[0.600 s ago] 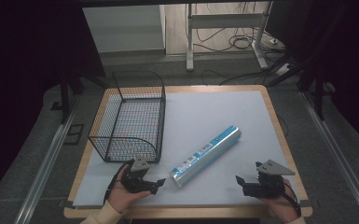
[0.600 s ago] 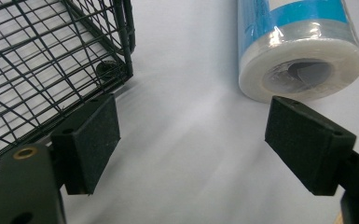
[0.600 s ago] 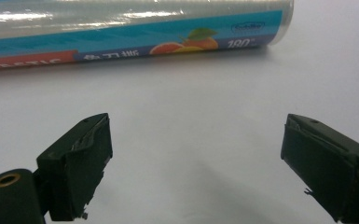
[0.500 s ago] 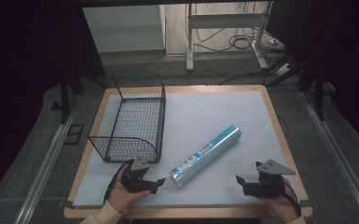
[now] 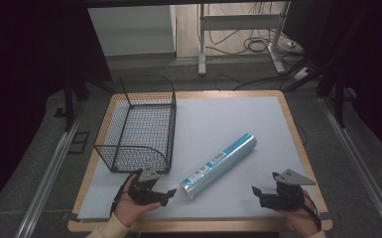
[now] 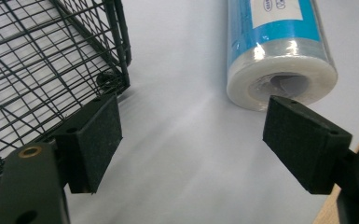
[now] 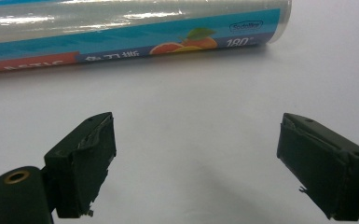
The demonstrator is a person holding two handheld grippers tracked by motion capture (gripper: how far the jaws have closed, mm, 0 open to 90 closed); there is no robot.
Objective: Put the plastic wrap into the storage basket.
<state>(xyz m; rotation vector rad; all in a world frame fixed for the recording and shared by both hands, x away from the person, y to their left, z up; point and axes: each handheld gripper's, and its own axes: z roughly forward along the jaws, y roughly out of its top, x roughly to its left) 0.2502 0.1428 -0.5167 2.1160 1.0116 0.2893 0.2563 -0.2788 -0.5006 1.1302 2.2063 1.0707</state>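
Left gripper view alone reveals the roll's (image 6: 279, 56) hollow end beyond gaping left gripper (image 6: 191, 140).

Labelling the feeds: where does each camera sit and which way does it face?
High view: above the table's near edge, facing forward and down; both hands show, left tool, right tool.
Left gripper view: on the left tool, jaws open, facing the roll's end and the wire basket.
Right gripper view: on the right tool, jaws open, facing the roll's side.
All share the roll.
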